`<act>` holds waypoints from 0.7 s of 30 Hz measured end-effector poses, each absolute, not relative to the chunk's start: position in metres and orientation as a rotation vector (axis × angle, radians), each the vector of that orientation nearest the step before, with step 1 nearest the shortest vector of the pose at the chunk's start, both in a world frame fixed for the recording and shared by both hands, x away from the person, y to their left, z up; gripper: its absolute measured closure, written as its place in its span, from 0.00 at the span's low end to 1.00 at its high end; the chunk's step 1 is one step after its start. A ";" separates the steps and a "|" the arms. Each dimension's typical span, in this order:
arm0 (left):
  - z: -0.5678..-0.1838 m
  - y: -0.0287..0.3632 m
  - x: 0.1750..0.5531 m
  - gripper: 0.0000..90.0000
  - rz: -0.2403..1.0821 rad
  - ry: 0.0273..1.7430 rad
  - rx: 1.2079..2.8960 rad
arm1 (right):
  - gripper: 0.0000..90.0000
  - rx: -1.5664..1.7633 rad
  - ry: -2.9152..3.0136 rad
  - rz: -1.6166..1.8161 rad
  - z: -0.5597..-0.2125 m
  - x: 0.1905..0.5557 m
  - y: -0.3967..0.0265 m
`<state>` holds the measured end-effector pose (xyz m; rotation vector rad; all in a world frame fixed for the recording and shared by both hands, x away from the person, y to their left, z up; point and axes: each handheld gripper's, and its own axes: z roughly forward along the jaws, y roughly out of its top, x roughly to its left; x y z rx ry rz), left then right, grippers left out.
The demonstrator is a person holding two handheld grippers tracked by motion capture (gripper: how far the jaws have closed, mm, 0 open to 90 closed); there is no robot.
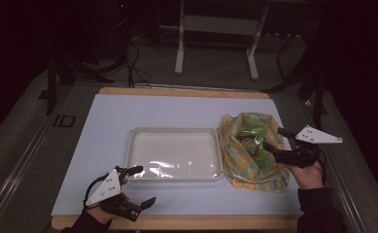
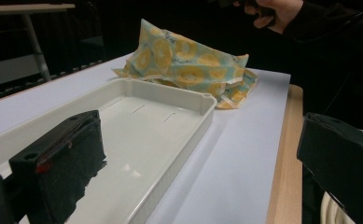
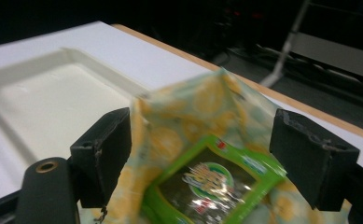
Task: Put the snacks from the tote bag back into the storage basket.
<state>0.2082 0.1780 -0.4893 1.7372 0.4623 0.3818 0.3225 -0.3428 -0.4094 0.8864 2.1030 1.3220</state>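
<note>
The green snack packet (image 3: 212,189) lies in the mouth of the yellow-patterned cloth bag (image 1: 254,150), right of the white tray (image 1: 174,154) on the table (image 1: 109,116). My right gripper (image 1: 273,141) straddles it, jaws apart, nothing clamped. Closing now, I judge I'd pinch cloth too and drag the bag. My left gripper (image 1: 140,187) idles with its jaws spread near the tray.

A white tray (image 1: 173,154) lies on a white sheet (image 1: 109,121) covering the wooden table (image 1: 177,91).
</note>
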 end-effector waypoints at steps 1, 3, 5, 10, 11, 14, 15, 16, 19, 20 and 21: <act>-0.489 0.178 0.208 0.01 0.382 0.461 1.739 | 0.24 0.908 2.105 1.318 -0.412 0.325 -0.344; -0.489 0.178 0.208 0.01 0.385 0.459 1.744 | 0.24 0.933 2.103 1.305 -0.415 0.327 -0.344; -0.490 0.177 0.208 0.01 0.387 0.458 1.745 | 0.25 0.953 2.105 1.301 -0.420 0.331 -0.345; -0.490 0.178 0.208 0.01 0.389 0.458 1.747 | 0.26 1.005 2.107 1.296 -0.430 0.339 -0.347; -0.490 0.177 0.208 0.01 0.388 0.459 1.749 | 0.27 1.020 2.108 1.298 -0.432 0.341 -0.348; -0.490 0.177 0.208 0.01 0.388 0.457 1.750 | 0.32 1.053 2.115 1.273 -0.440 0.346 -0.348; -0.490 0.177 0.208 0.01 0.388 0.457 1.751 | 0.34 1.061 2.119 1.264 -0.443 0.348 -0.348; -0.490 0.177 0.208 0.01 0.388 0.457 1.749 | 0.35 1.073 2.124 1.261 -0.446 0.350 -0.348; -0.490 0.177 0.208 0.01 0.388 0.456 1.751 | 0.39 1.110 2.124 1.244 -0.453 0.355 -0.348; -0.490 0.177 0.208 0.01 0.387 0.457 1.752 | 0.41 1.122 2.126 1.245 -0.455 0.356 -0.348; -0.490 0.177 0.208 0.01 0.386 0.457 1.752 | 0.42 1.129 2.132 1.238 -0.457 0.358 -0.348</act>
